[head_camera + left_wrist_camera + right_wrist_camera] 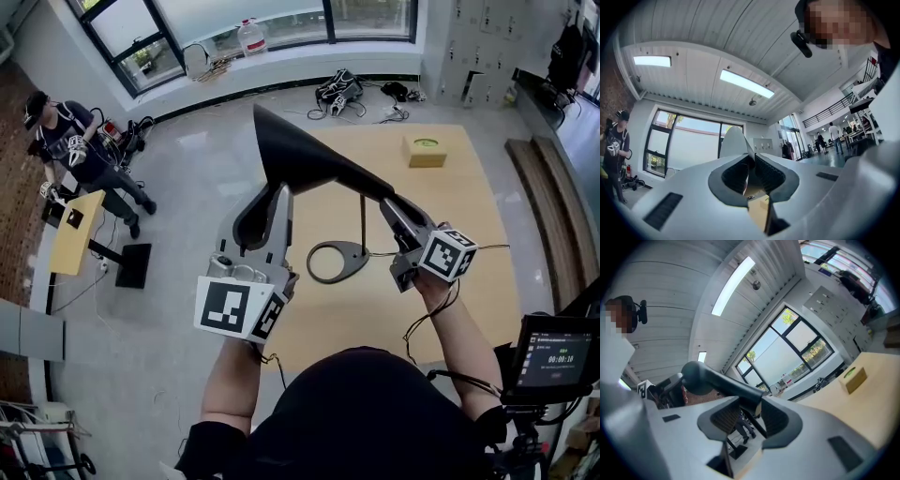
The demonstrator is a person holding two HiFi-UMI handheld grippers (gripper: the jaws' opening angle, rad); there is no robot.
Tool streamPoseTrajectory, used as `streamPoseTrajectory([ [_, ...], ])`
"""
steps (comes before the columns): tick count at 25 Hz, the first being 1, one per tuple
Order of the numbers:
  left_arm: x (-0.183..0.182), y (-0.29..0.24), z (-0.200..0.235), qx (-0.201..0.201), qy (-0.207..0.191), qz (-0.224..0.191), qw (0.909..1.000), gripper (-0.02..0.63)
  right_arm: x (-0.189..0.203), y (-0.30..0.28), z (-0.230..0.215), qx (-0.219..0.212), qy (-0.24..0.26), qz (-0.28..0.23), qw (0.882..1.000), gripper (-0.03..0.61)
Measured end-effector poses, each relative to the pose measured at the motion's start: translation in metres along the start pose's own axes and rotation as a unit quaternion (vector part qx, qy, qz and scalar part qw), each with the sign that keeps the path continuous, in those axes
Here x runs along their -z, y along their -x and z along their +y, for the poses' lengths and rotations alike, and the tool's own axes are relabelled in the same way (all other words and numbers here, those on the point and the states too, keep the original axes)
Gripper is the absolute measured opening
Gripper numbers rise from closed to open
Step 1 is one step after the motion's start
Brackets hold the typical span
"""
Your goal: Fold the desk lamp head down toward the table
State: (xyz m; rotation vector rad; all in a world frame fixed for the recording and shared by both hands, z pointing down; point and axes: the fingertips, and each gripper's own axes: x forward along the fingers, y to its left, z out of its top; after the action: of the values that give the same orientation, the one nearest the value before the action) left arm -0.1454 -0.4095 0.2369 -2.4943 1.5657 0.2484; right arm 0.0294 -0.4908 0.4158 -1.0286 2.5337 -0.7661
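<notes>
Lost most of the table's near edge behind the person's torso. Could not read the screen's small print.

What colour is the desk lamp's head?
Lamp head looks black on top; head view shows it best.

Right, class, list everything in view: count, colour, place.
desk lamp: one, black, standing mid-table
table: one, light wood, under the lamp
box: one, tan, green-topped, table's far side
screen: one, black, head view's lower right
bystander: one, dark clothes, floor at far left
side table: one, light wood, beside the bystander
jug: one, clear, window ledge
left claw: one, grey, shut on the lamp head's edge
right claw: one, grey, shut on the lamp's narrow end
</notes>
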Motion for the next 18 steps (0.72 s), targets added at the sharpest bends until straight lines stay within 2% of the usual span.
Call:
streamPoseTrajectory([
  [8, 0.016, 0.011, 0.011, -0.015, 0.029, 0.008, 0.9994, 0.048, -0.012, 0.001, 0.0, 0.012, 0.057, 0.011, 0.998, 0.15],
  [18, 0.04, 0.025, 0.017, -0.026, 0.069, 0.019, 0.9971, 0.048, -0.027, 0.006, 0.002, 0.027, 0.139, 0.036, 0.989, 0.15],
])
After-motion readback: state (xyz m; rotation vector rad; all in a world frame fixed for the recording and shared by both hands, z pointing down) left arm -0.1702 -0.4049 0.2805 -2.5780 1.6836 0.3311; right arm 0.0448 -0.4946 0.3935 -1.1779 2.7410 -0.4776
